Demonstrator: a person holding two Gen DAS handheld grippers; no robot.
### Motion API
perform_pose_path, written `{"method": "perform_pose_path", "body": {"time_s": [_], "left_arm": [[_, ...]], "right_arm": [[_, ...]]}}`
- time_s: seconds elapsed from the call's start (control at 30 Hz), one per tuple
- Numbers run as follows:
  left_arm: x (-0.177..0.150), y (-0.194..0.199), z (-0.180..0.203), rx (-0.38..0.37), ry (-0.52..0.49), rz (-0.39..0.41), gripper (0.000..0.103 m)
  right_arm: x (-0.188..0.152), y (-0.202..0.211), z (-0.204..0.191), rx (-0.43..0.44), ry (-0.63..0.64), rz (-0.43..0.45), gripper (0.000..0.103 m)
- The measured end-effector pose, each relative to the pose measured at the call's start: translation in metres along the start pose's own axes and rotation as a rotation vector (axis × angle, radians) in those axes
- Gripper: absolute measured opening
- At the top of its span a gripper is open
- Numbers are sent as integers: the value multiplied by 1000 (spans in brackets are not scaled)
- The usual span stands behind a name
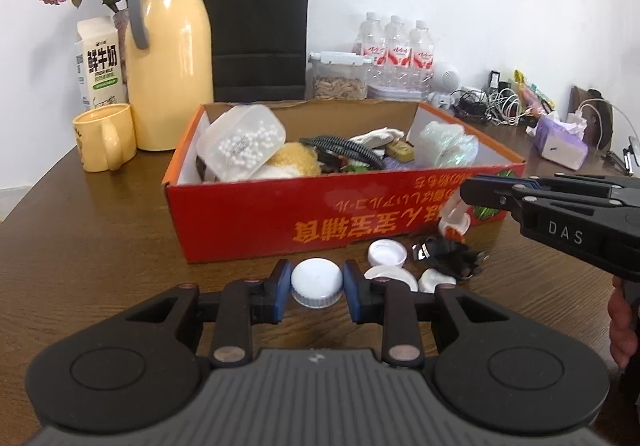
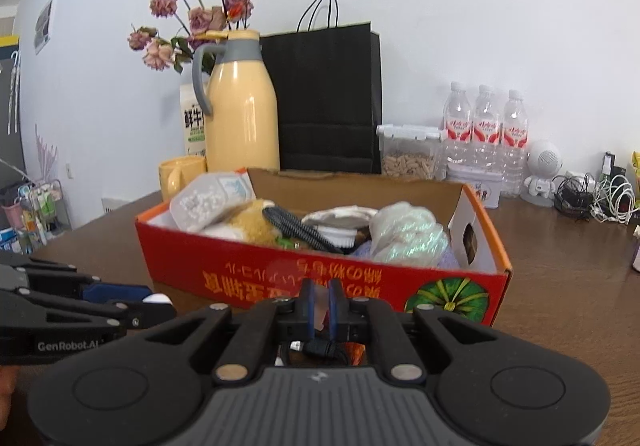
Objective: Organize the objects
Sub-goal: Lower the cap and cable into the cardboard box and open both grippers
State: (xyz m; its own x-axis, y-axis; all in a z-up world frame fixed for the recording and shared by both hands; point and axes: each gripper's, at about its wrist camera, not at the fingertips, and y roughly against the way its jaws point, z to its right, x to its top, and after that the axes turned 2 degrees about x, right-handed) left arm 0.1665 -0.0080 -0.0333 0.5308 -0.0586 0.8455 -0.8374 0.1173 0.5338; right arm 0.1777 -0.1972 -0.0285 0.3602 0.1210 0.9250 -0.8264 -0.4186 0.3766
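Left wrist view: white bottle cap sits between the pads of the left gripper, fingers spread to about the cap's width; firm contact cannot be confirmed.
Cap position: on the table, just in front of the red box, near its front wall.
Neighbouring pieces: more white caps and a dark tangled item lie to the cap's right.
Right gripper: fingers nearly closed with a narrow gap; whether anything is held cannot be told.
Key relation: box opening lies straight ahead of and above the cap; left hand is nearer.
Likely step: lift cap over the front wall.
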Motion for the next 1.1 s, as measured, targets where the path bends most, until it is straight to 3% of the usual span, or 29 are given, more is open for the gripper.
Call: {"method": "perform_pose_path", "body": {"time_s": [0.33, 0.57, 0.83, 1.1], "left_arm": [[53, 12, 12, 9, 16, 141, 29], [95, -1, 20, 44, 55, 221, 29], [126, -40, 17, 88, 123, 224, 29], [125, -83, 12, 110, 124, 153, 29]], "right_arm": [[37, 1, 6, 10, 9, 78, 6], [71, -18, 9, -14, 16, 139, 6], [98, -60, 28, -58, 9, 140, 6], [83, -96, 48, -95, -35, 77, 6]]}}
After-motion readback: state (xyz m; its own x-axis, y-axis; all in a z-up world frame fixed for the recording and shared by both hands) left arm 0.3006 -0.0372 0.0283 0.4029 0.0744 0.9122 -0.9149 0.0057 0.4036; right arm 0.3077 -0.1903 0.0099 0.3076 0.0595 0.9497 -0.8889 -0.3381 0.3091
